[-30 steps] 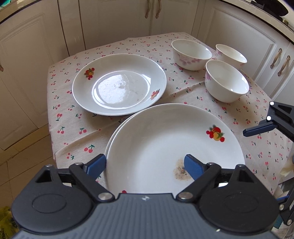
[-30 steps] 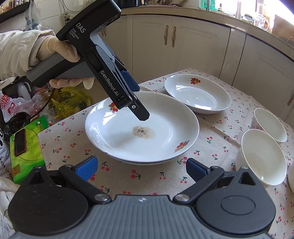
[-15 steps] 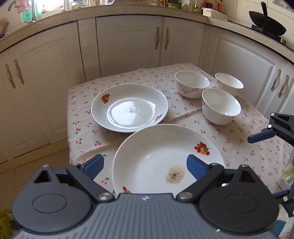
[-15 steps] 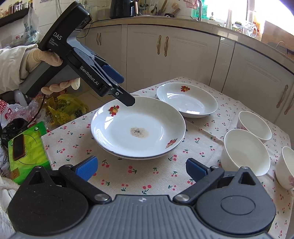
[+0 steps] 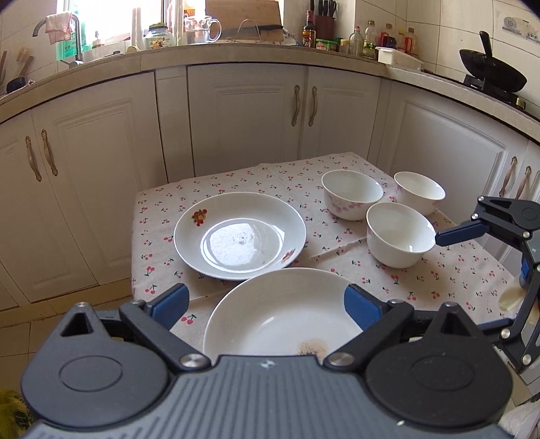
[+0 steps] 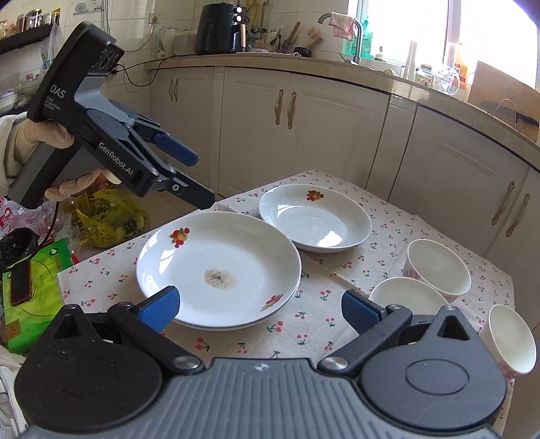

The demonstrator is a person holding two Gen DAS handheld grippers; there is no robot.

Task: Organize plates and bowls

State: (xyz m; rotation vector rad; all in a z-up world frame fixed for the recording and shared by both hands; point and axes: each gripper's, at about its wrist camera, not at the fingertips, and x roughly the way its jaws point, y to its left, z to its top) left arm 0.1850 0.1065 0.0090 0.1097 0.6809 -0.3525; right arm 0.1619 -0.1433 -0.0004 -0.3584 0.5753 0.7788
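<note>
Lifting back from the near stained plate (image 6: 219, 266), the left hand-held gripper (image 6: 199, 179) stays spread and empty; the right hand-held gripper (image 6: 260, 309), also spread, hangs nearer.

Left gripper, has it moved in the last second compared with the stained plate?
Yes. In the right wrist view the left gripper has lifted up and back to the left, off the stained plate, which stayed put.

Bright daylight. Window (image 6: 405, 27) blown out at 1 o'clock in right wrist view, 11 o'clock in left. Glare patch on far plate (image 5: 239, 236). Soft shadows on tabletop (image 6: 303, 331). Strong fisheye bending, dark vignette corners. Focus sharp throughout.
</note>
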